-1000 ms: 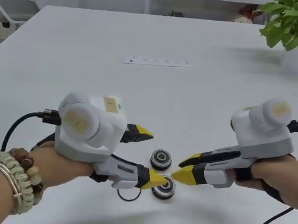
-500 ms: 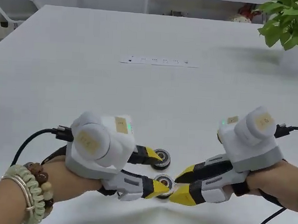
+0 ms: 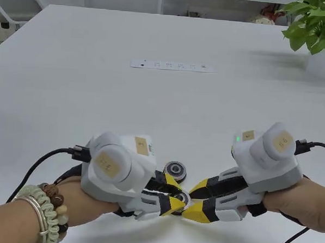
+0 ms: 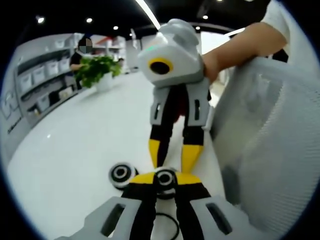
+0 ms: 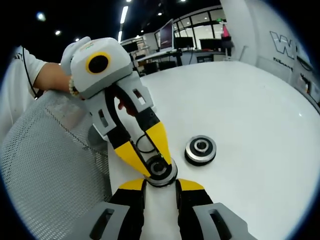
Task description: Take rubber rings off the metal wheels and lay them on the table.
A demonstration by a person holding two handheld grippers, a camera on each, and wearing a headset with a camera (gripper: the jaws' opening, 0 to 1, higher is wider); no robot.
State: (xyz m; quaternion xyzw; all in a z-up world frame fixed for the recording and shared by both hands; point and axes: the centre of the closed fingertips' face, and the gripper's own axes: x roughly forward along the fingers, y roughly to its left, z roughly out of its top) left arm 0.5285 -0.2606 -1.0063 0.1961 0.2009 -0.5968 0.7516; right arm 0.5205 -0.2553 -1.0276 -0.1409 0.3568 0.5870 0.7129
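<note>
At the near edge of the worktop (image 3: 153, 99), left gripper (image 4: 165, 181) jaws pinch the near wheel (image 5: 160, 169), right gripper (image 5: 161, 184) jaws slightly spread at its rim; best bet: hold the wheel steady, catch only the rubber ring (image 5: 172, 175), peel outward; second wheel (image 3: 175, 169) just behind.

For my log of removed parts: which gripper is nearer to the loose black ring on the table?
Left. The ring lies just under the left gripper, behind its tips; the right gripper is beyond the wheel they both meet at.
</note>
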